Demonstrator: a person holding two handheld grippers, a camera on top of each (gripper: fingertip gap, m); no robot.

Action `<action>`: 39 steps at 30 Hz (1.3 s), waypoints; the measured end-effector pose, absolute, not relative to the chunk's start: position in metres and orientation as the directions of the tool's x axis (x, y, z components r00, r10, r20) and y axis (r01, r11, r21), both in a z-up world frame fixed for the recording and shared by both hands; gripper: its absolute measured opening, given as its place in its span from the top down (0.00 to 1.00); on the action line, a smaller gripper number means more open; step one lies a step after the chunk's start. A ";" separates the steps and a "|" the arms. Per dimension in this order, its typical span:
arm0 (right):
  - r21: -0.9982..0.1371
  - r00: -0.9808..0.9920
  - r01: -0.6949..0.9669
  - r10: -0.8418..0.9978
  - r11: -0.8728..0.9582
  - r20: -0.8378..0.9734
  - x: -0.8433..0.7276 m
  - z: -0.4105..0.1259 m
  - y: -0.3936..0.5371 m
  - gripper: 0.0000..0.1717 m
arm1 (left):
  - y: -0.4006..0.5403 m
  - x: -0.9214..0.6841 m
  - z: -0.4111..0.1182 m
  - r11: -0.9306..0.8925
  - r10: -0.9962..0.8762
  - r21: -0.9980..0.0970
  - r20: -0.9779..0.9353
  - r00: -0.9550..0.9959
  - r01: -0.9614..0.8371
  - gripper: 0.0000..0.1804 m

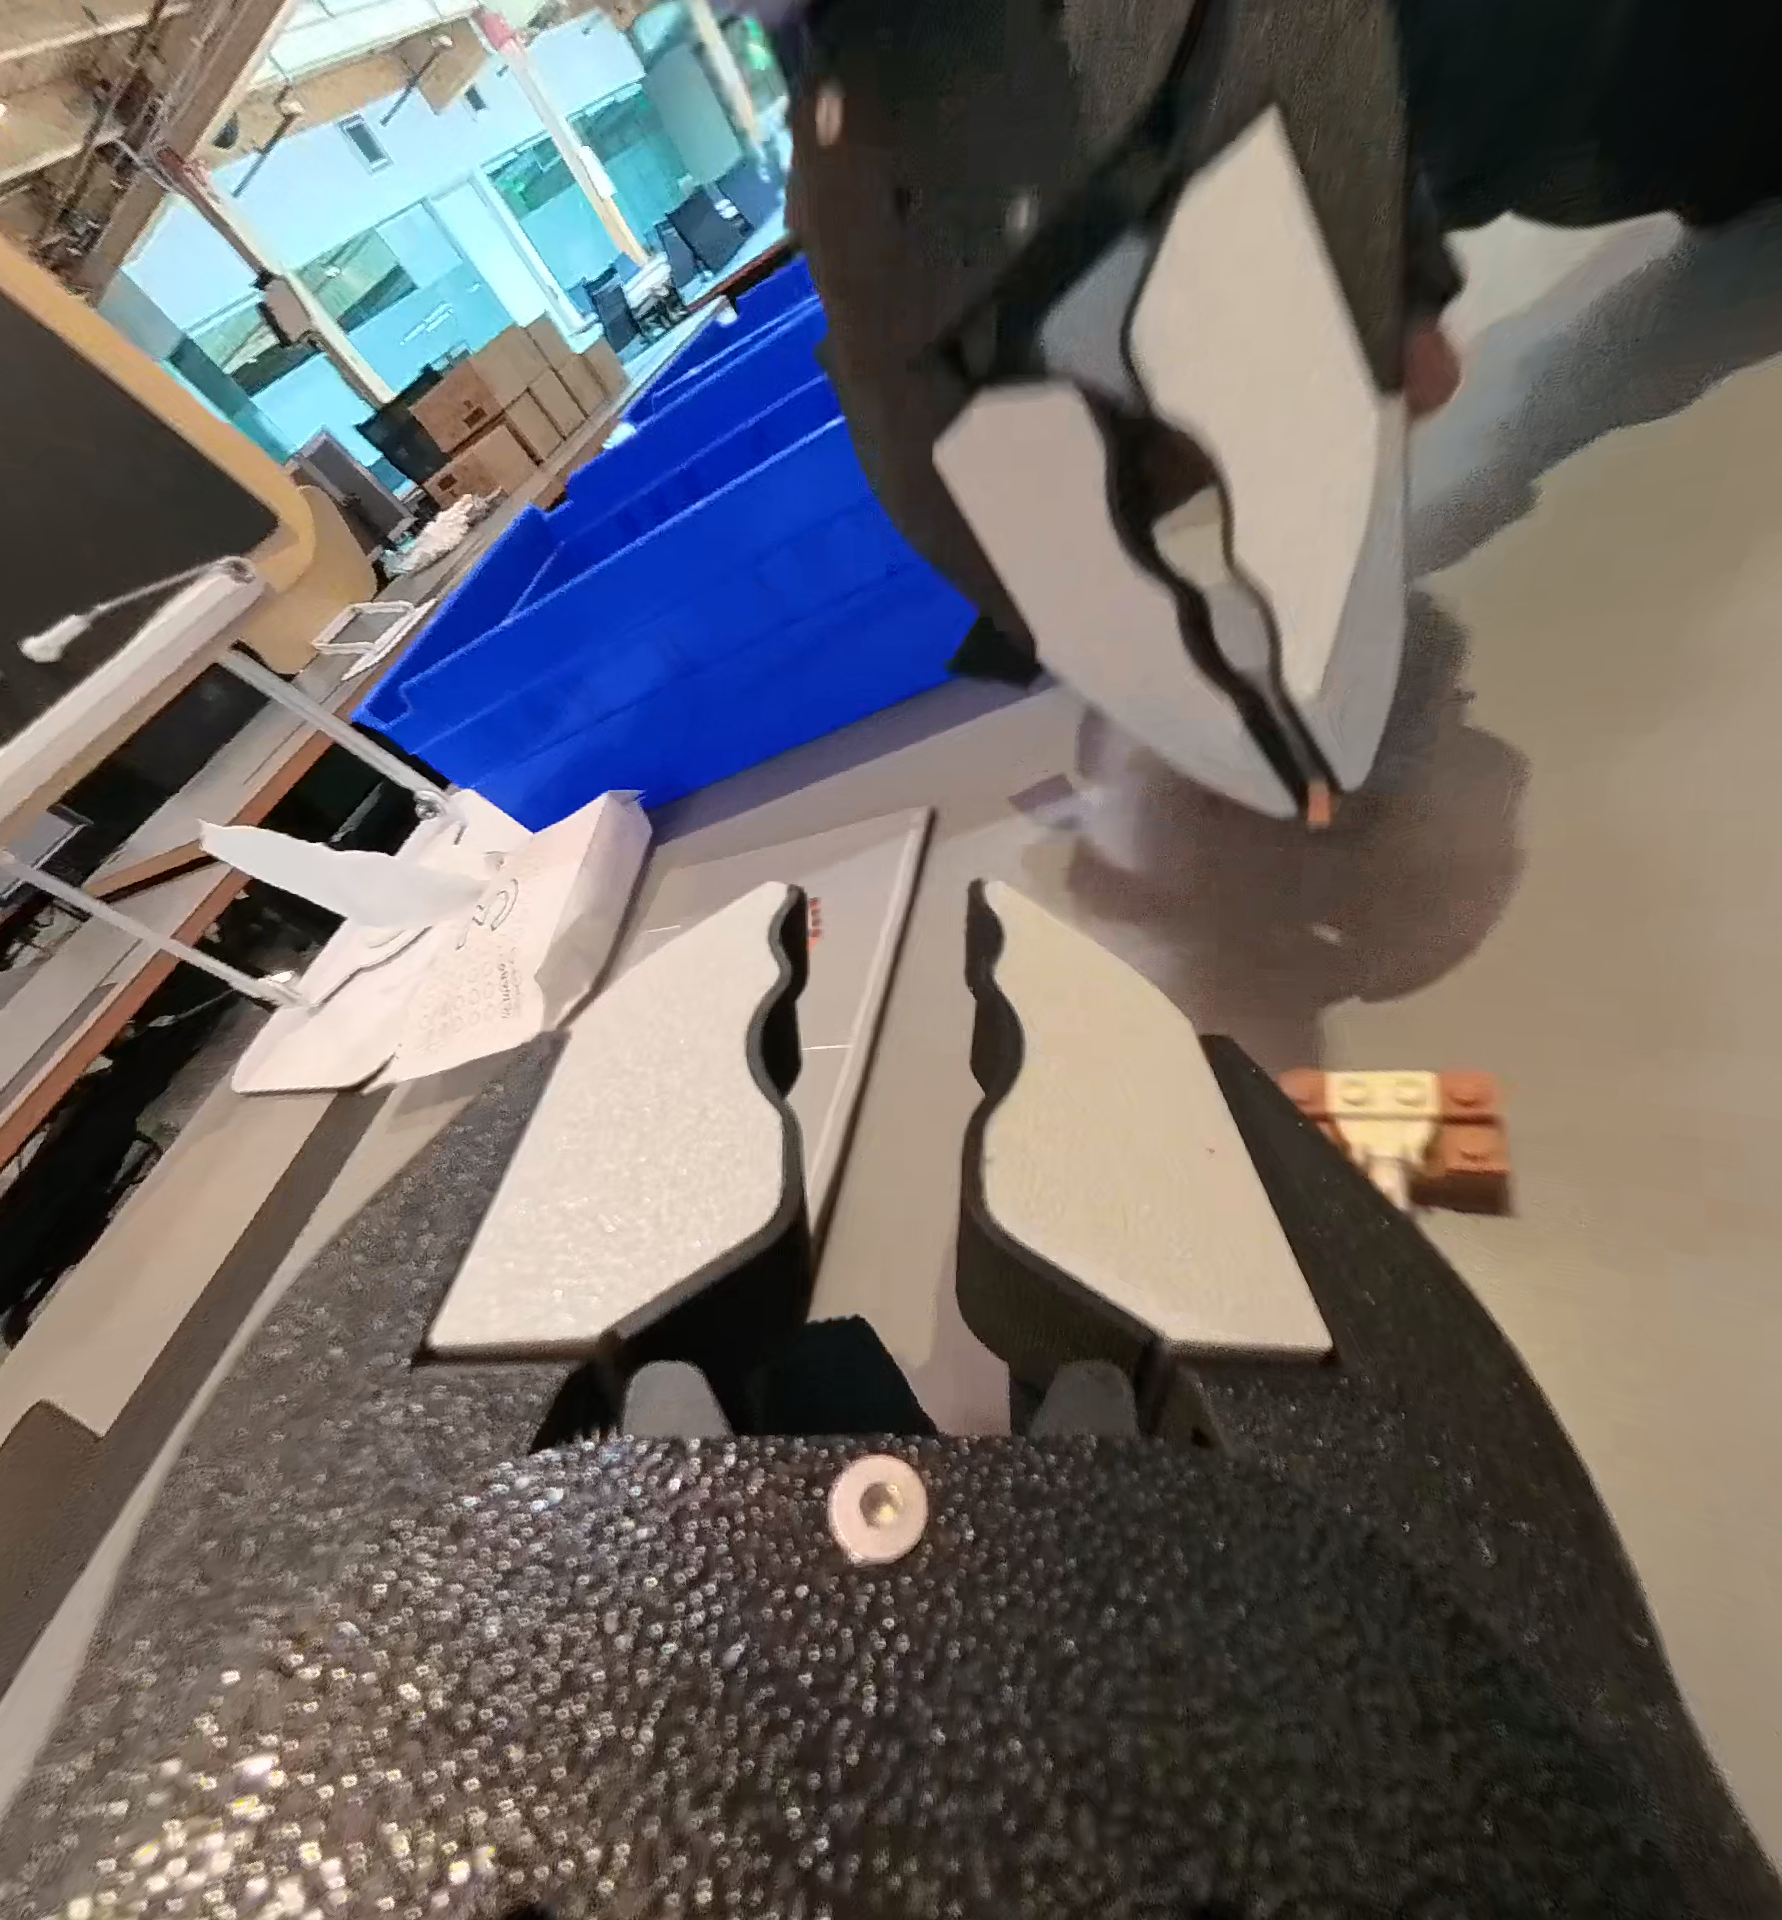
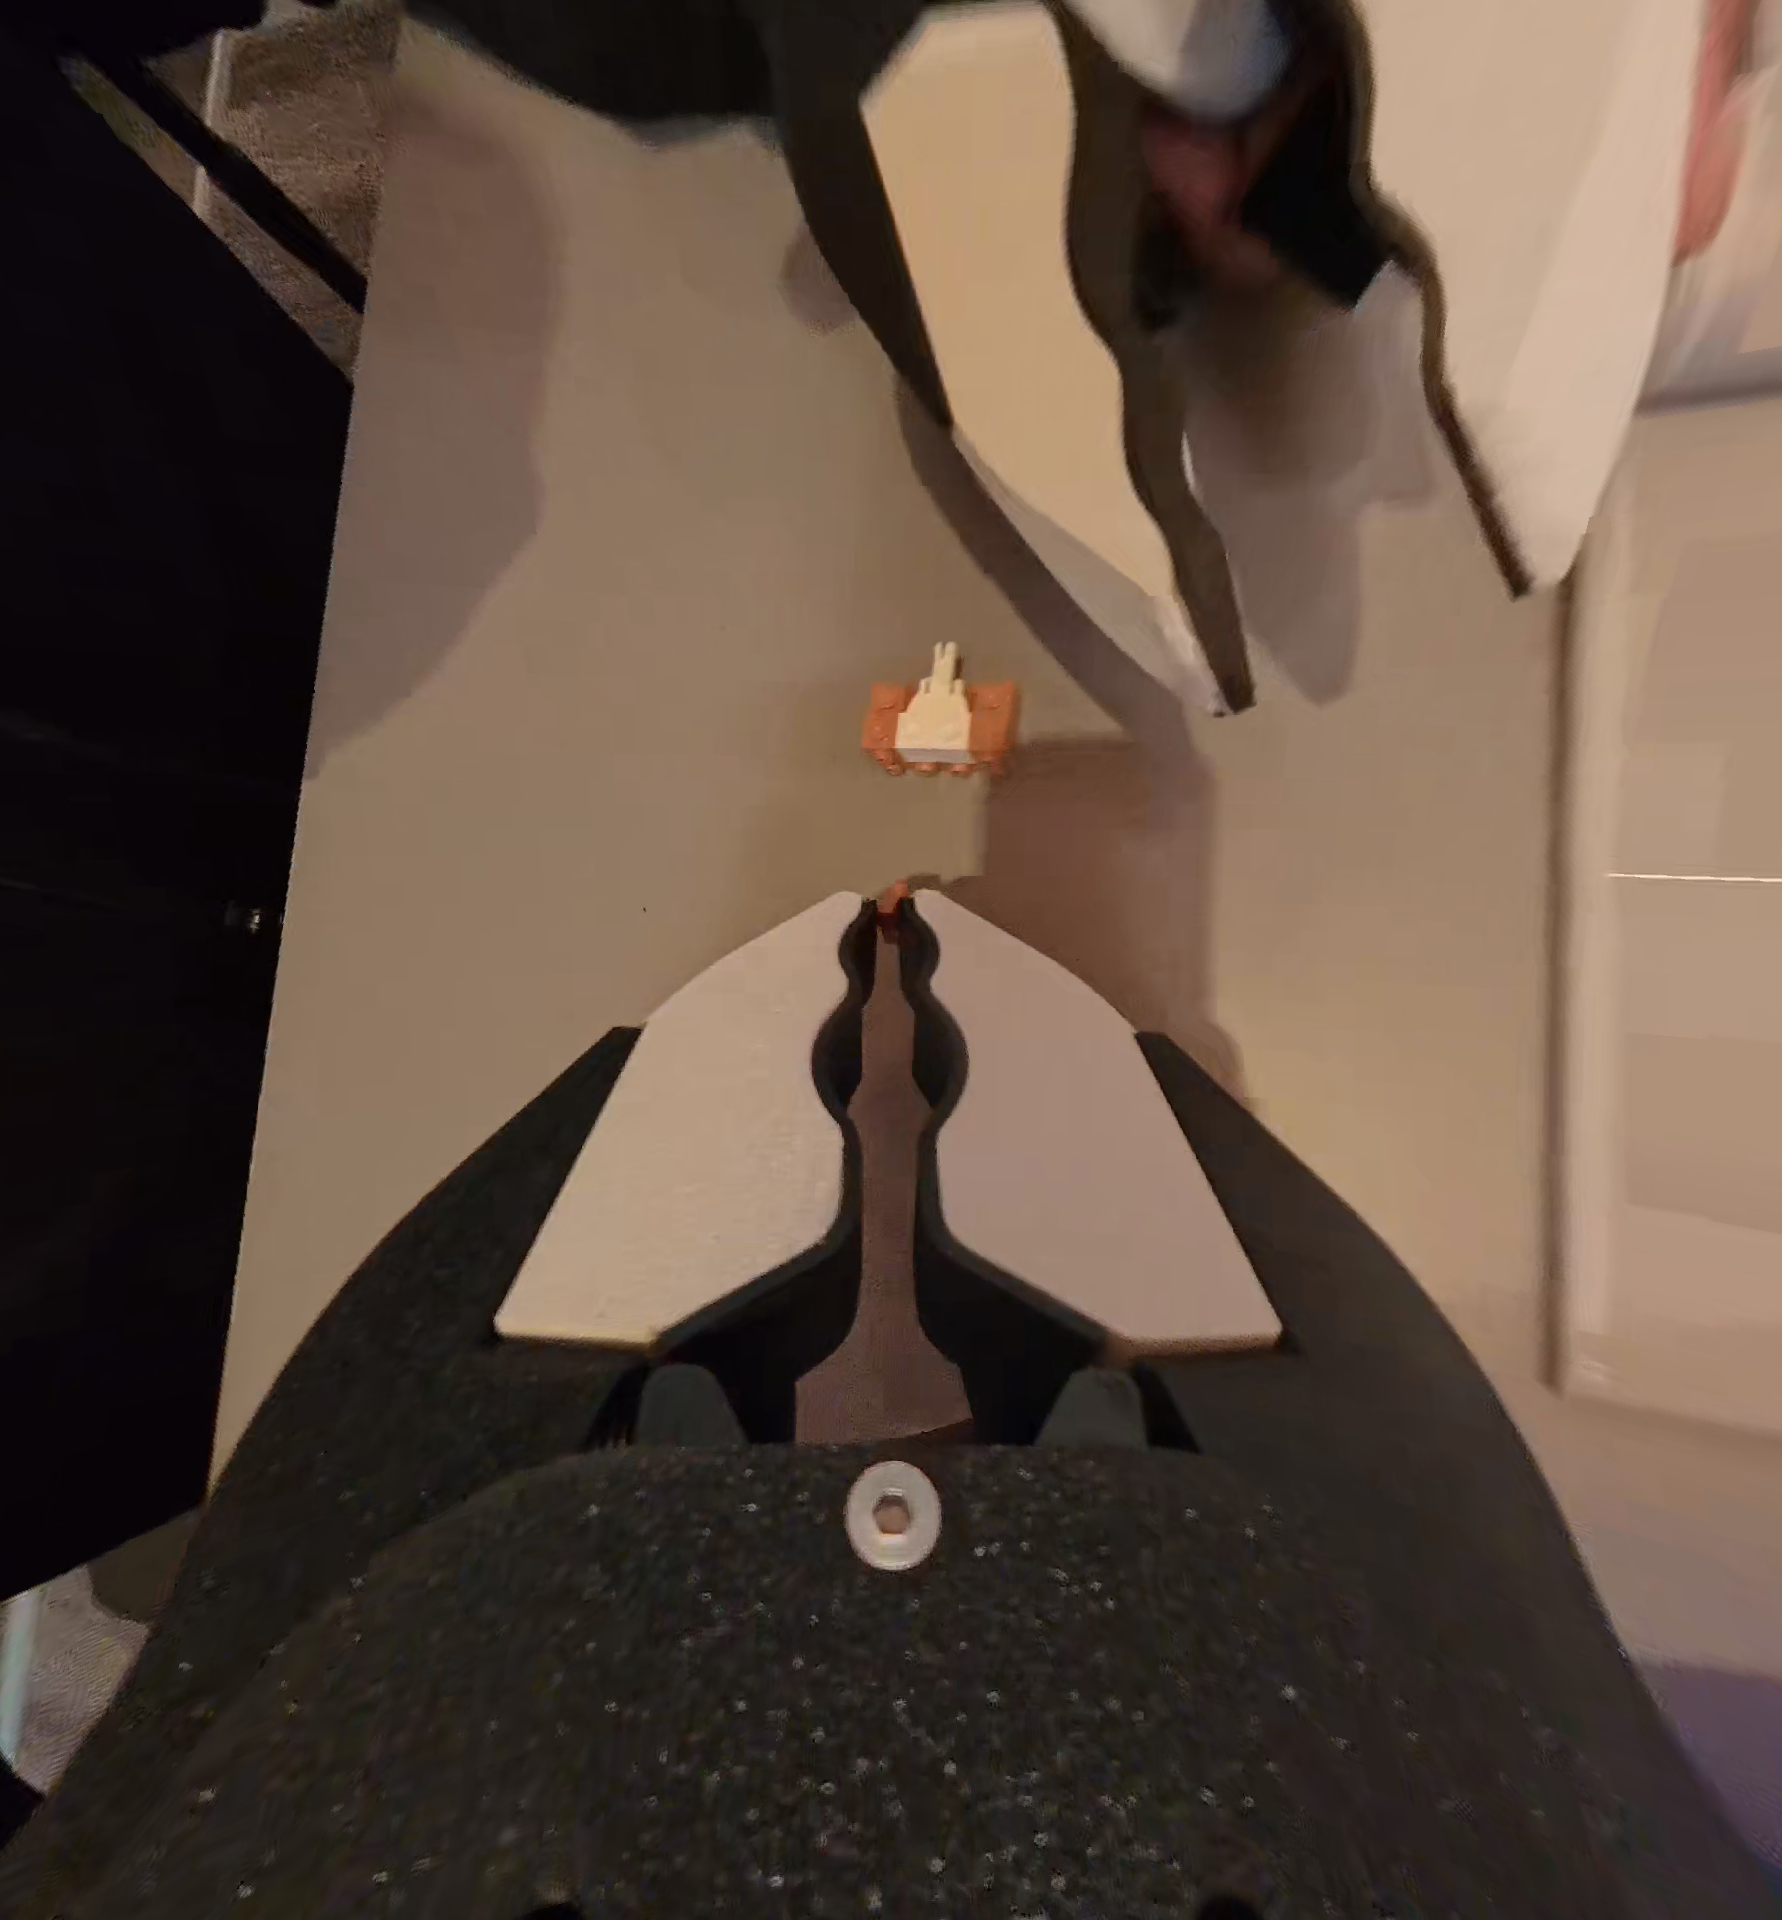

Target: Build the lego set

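Two hand-held grippers, catalogued as you hold them over a smooth, matte beige tabletop (image 2: 658, 520).

Item one: your right gripper (image 2: 895, 914), a black pebbled body with pale, flat, wavy-edged finger plates. Its fingers are clenched on a tiny reddish-brown plastic piece (image 2: 897, 896), pinched at the very tips, with only a sliver poking out. The left wrist view shows the same gripper (image 1: 1308, 795) above the table with that brown sliver (image 1: 1318, 808) at its tip.

Item two: your left gripper (image 1: 882, 914), same grainy black shell and grey speckled plates. Its fingers stand released and apart, with nothing between them. Beyond them lies a flat grey panel with a raised straight edge (image 1: 887, 935).

Item three: a small studded toy-brick assembly, reddish-brown blocks with a cream wedge-shaped piece on top (image 2: 937, 722). It rests on the tabletop, apart from both grippers, just beyond your right fingertips; in the left wrist view (image 1: 1406, 1138) it sits to the right of your left gripper.

Item four: blue moulded plastic bins with stepped rims (image 1: 700, 582), at the far side of the table.

Item five: a crumpled white printed paper bag (image 1: 451, 935), to the left of your left gripper.

Item six: stacked brown cardboard boxes (image 1: 513, 405), far behind the bins.
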State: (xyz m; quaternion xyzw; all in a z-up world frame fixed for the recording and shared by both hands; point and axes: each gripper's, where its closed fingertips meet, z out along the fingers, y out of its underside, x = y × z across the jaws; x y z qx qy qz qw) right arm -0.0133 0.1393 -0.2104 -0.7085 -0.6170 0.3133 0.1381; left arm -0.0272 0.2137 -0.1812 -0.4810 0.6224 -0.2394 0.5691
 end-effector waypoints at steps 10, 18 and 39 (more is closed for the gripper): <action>-0.513 0.057 0.806 0.901 -0.296 -0.431 -0.018 -0.245 0.126 0.98 | 0.186 -0.047 -0.195 0.430 -0.877 -0.813 -0.480 0.034 -0.392 0.84; -0.521 0.083 0.807 0.926 -0.279 -0.368 -0.012 -0.248 0.138 0.94 | 0.189 -0.048 -0.201 0.400 -0.894 -0.825 -0.447 0.029 -0.398 0.84; -0.563 0.189 0.790 0.970 -0.244 -0.155 -0.003 -0.238 0.158 0.89 | 0.177 -0.054 -0.210 0.371 -0.923 -0.814 -0.377 -0.078 -0.447 0.84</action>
